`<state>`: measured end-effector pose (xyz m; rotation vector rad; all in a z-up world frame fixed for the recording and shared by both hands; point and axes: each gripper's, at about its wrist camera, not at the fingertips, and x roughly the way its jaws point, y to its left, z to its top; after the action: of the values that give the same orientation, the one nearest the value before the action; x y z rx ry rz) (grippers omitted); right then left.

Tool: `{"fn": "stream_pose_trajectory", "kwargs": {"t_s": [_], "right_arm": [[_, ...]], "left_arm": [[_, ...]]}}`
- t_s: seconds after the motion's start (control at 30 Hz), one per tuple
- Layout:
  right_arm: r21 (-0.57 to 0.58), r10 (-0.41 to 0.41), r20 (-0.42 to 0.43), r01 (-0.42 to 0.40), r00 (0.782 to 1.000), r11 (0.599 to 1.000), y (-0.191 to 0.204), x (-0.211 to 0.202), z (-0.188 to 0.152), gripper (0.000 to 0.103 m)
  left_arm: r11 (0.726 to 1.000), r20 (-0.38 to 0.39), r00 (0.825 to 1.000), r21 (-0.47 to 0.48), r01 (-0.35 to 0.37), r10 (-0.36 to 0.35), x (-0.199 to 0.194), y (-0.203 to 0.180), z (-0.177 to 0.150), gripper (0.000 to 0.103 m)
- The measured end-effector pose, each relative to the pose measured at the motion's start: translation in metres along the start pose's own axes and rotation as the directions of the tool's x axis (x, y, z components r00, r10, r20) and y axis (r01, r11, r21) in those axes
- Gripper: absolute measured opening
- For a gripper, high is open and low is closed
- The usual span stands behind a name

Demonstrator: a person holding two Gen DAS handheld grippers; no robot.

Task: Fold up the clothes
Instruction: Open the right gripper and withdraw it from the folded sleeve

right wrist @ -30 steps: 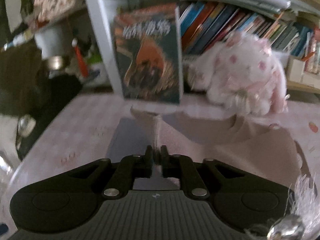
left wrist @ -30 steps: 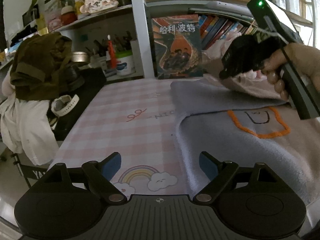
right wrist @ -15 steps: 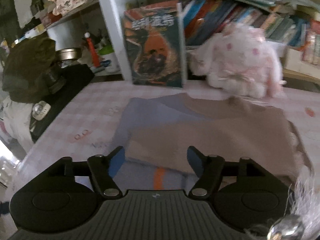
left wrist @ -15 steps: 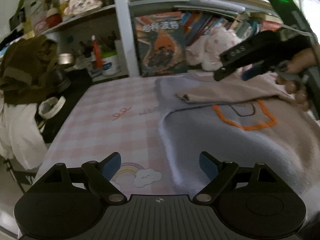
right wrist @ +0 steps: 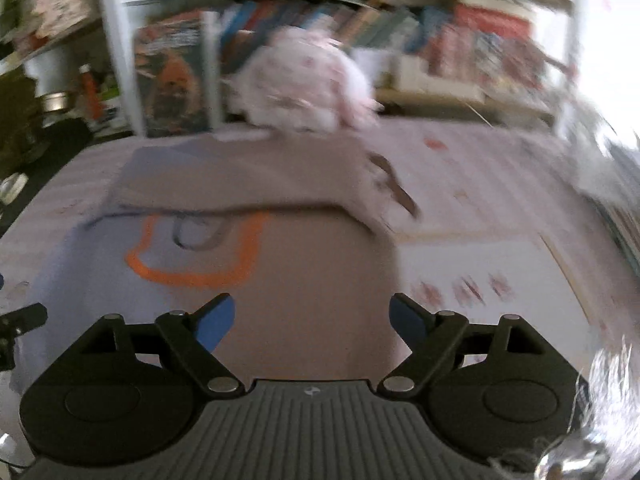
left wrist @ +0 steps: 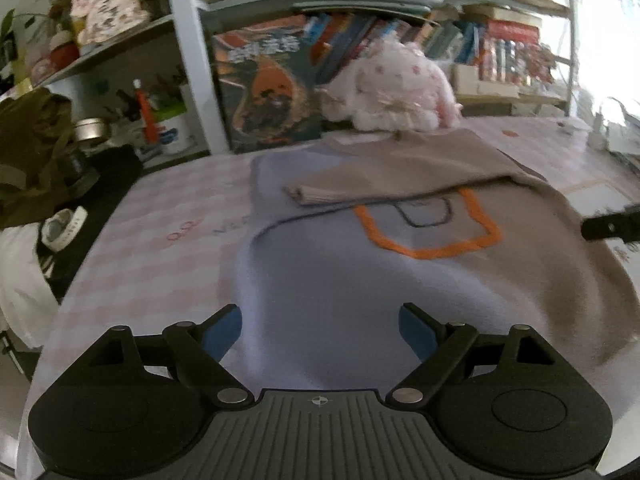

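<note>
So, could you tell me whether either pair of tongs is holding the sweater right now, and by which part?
Nothing is held. The left tongs and the right tongs are both open above the sweater, with no fabric between their fingers.

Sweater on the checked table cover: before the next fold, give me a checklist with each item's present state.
1. Left gripper open and empty: ok.
2. Right gripper open and empty: ok.
3. Folded sleeve lies flat across the sweater: ok.
4. Sweater clear of the plush toy: not ok, its far edge meets the toy.
5. Near hem straight and within reach: cannot tell, both grippers' bodies hide it.
6. Table cover beside the sweater free for the fold: ok on the left side.
</note>
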<state>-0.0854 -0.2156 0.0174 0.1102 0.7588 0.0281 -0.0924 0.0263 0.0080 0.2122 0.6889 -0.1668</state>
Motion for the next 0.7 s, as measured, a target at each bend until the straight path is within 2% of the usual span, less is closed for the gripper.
{"fn": "stream_pose_trajectory", "kwargs": {"t_s": [0.17,0.27,0.47,0.6,0.63,0.7], "right_arm": [[0.070,-0.058,-0.031,0.060,0.998,0.996,-0.043,-0.023,-0.031,0.084],[0.074,-0.068,-0.030,0.070,0.997,0.995,-0.059,-0.036,-0.042,0.084],[0.089,-0.053,-0.057,0.058,0.997,0.994,-0.079,-0.053,-0.067,0.084],[0.080,-0.011,-0.073,0.017,0.997,0.997,-0.084,-0.063,-0.080,0.082],[0.077,0.001,-0.077,0.005,0.997,0.997,-0.085,-0.065,-0.083,0.079],[0.076,0.020,-0.088,-0.013,0.996,0.997,-0.085,-0.066,-0.086,0.074]], "left_arm": [[1.000,0.010,1.000,0.005,-0.004,0.004,-0.016,-0.026,0.002,0.088],[1.000,-0.009,1.000,-0.019,-0.023,0.023,-0.021,-0.034,-0.004,0.088],[0.993,-0.047,0.995,-0.080,-0.087,0.084,-0.034,-0.036,-0.019,0.088],[0.981,-0.063,0.994,-0.168,-0.097,0.088,-0.038,-0.025,-0.031,0.087],[0.976,-0.069,0.994,-0.197,-0.098,0.086,-0.039,-0.021,-0.033,0.085],[0.961,-0.077,0.992,-0.250,-0.117,0.101,-0.040,-0.014,-0.037,0.075]]}}
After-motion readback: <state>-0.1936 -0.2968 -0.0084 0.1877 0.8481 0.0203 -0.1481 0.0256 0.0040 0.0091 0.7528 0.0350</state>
